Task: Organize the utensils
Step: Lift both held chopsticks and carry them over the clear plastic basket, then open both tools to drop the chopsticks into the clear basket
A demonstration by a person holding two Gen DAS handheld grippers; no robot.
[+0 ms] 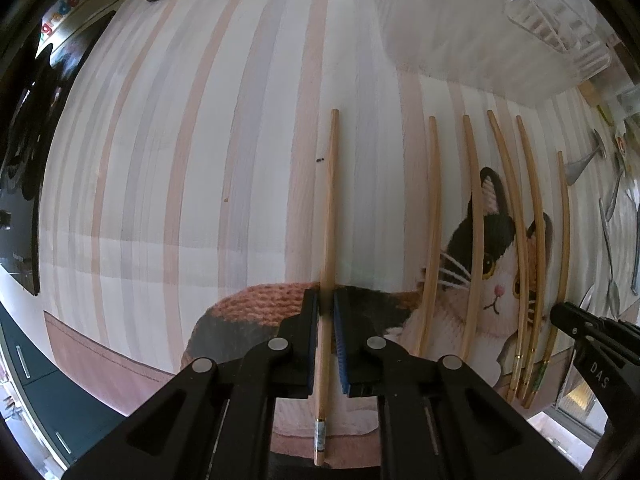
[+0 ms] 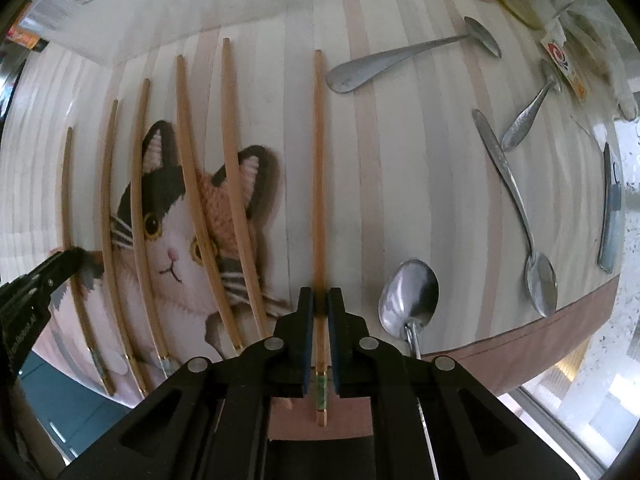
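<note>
**Two chopsticks gripped, four laid out between them, spoons still scattered**

On the far left, seen from the left wrist camera, the left gripper (image 1: 326, 308) has its blue-padded jaws drawn narrow around a single wooden chopstick (image 1: 329, 216). The stick runs straight away from the camera over a striped cloth (image 1: 160, 160) and appears to rest on it, though contact is hard to confirm. It lies apart from the others, on the left of the group.

Moving right, four more chopsticks (image 2: 136, 216) lie side by side over a cat picture (image 2: 172, 240) printed on the cloth. They point roughly the same way, but unevenly spaced and slightly fanned. A clear plastic tray (image 1: 560, 36) sits at the far edge of the cloth beyond them; it appears to hold no utensils, as far as can be seen.

Further right, from the right wrist camera, the right gripper (image 2: 320, 308) is likewise closed narrow on another chopstick (image 2: 318, 168), near its decorated end, just right of the laid-out group.

On the far right, about five metal spoons (image 2: 408, 56) lie loose at mixed angles, well apart from one another. The nearest, a large spoon (image 2: 410, 300), sits just beside the right gripper.

Judging by this layout, the chopsticks are partly lined up and the spoons untouched, so the task looks roughly at its middle.
</note>
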